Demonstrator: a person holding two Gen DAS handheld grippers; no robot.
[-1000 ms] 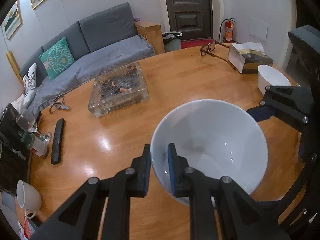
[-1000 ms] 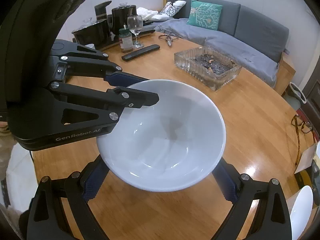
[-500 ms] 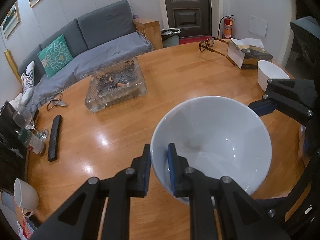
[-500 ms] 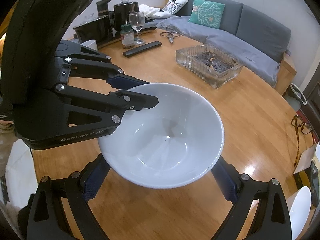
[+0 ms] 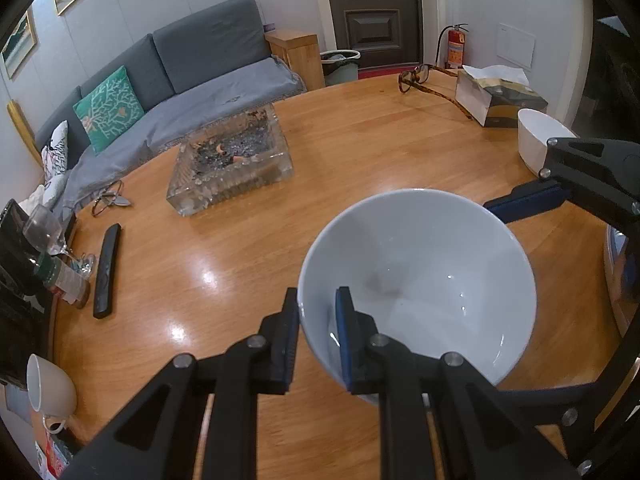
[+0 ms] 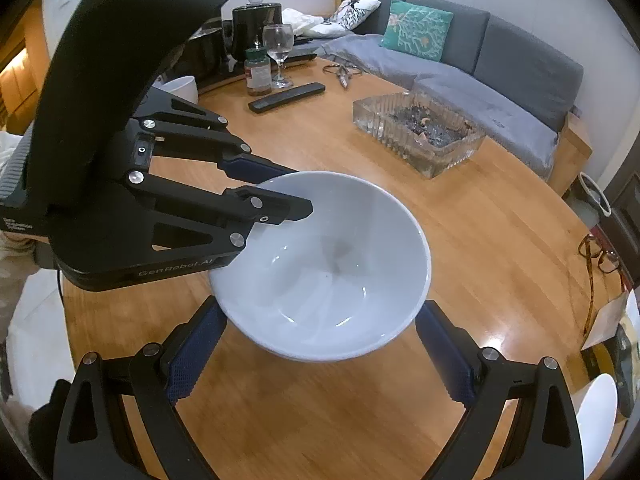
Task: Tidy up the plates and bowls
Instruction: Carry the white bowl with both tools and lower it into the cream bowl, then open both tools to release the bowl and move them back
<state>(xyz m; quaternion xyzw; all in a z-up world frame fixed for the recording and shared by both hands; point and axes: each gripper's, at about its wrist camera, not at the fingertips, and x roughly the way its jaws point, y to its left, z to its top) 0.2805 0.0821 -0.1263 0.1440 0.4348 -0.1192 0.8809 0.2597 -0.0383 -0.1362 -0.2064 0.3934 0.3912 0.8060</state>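
A white bowl (image 5: pixel 416 280) sits low and centre in both views, over a round wooden table (image 5: pixel 360 140). The left gripper (image 5: pixel 318 312) pinches the bowl's near rim, one finger outside and one inside the wall. The right gripper (image 6: pixel 320 352) is spread wide, its blue pads (image 6: pixel 192 356) on either side of the bowl; whether they touch it is unclear. A glass ashtray (image 5: pixel 232 164) stands upper left of the bowl in the left view.
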